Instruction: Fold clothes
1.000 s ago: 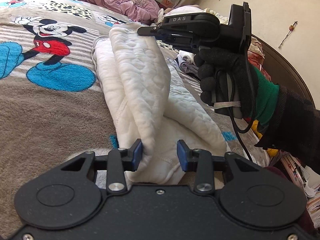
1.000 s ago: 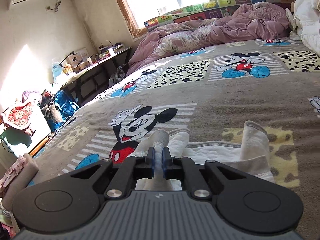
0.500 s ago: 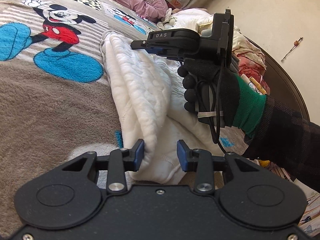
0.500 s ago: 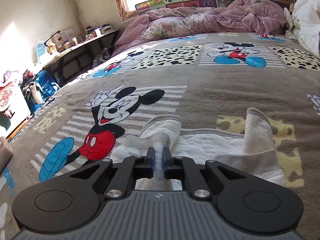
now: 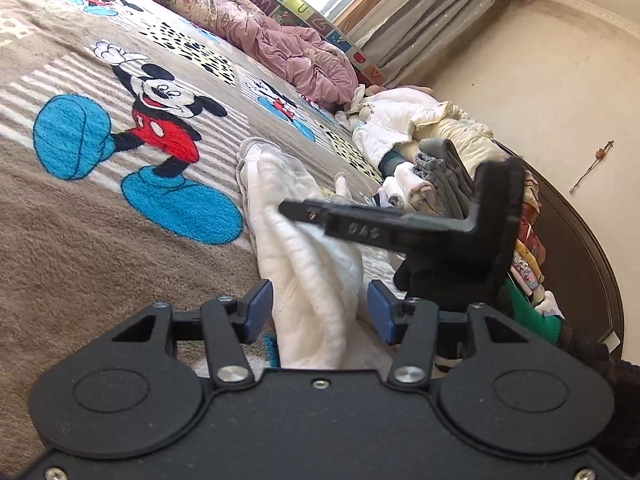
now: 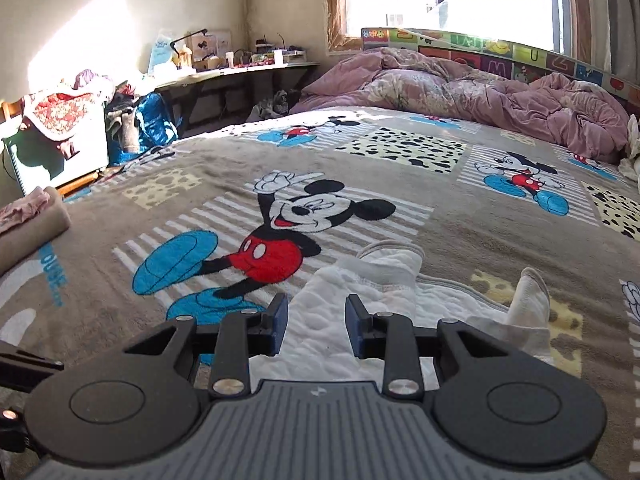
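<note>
A white quilted garment lies folded lengthwise on the Mickey Mouse blanket. My left gripper is open, its blue pads either side of the garment's near end. My right gripper is open just above the garment, with nothing between its pads. In the left wrist view the right gripper hovers over the garment's middle, held by a black-gloved hand. A grey cuff and a loose sleeve end lie flat on the blanket.
A pile of clothes sits at the bed's right side near the dark footboard. A crumpled purple duvet lies at the far end. A folded beige item rests at the left edge. A cluttered desk stands beyond.
My right gripper has opened and let go of the garment's cuff, which now lies on the bed. The right gripper moved lower and closer to my left one. The left gripper opened wider.
</note>
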`<action>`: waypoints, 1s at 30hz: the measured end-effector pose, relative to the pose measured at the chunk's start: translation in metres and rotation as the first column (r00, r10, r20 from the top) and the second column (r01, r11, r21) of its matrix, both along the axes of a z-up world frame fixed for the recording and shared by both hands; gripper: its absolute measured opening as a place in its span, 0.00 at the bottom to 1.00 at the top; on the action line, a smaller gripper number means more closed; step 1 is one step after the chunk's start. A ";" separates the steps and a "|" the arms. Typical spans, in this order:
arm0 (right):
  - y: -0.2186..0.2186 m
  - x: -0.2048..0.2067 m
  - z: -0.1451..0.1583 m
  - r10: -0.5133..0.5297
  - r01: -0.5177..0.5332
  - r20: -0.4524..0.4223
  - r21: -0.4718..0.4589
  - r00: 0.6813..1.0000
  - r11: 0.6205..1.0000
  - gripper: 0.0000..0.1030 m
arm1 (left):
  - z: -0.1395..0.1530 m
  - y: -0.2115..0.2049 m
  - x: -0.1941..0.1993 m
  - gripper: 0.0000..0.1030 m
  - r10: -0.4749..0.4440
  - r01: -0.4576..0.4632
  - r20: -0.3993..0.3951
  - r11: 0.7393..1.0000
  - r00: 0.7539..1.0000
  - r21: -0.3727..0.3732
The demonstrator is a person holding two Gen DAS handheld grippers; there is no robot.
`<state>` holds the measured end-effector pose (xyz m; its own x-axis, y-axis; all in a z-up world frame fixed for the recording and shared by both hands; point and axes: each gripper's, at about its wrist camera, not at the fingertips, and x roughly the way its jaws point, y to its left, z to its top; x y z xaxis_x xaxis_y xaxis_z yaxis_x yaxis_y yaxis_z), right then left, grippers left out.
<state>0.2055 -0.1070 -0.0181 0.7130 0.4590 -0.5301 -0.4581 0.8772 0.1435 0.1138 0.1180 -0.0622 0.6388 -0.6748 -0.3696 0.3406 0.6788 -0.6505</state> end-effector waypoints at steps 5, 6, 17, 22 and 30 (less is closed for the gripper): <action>0.003 0.006 -0.010 -0.037 0.037 -0.088 0.002 0.995 0.999 0.32 | -0.001 0.003 0.001 0.52 0.014 -0.014 -0.010 1.000 1.000 0.004; 0.004 0.007 -0.012 -0.044 0.045 -0.105 0.002 0.993 0.999 0.32 | -0.001 0.003 0.000 0.55 0.015 -0.015 -0.011 1.000 1.000 0.005; -0.113 -0.130 0.003 -0.175 0.175 0.078 0.006 0.981 0.985 0.37 | 0.020 -0.042 -0.033 0.59 -0.096 -0.013 0.257 0.919 0.962 0.394; -0.123 -0.172 -0.012 -0.137 0.160 0.150 -0.154 0.979 0.975 0.45 | 0.011 -0.074 -0.061 0.59 -0.272 -0.021 0.323 0.736 0.906 0.677; -0.093 -0.213 -0.069 0.121 -0.004 0.179 -0.542 0.976 0.840 0.51 | -0.041 -0.098 -0.104 0.59 -0.549 -0.173 0.281 0.242 0.787 0.955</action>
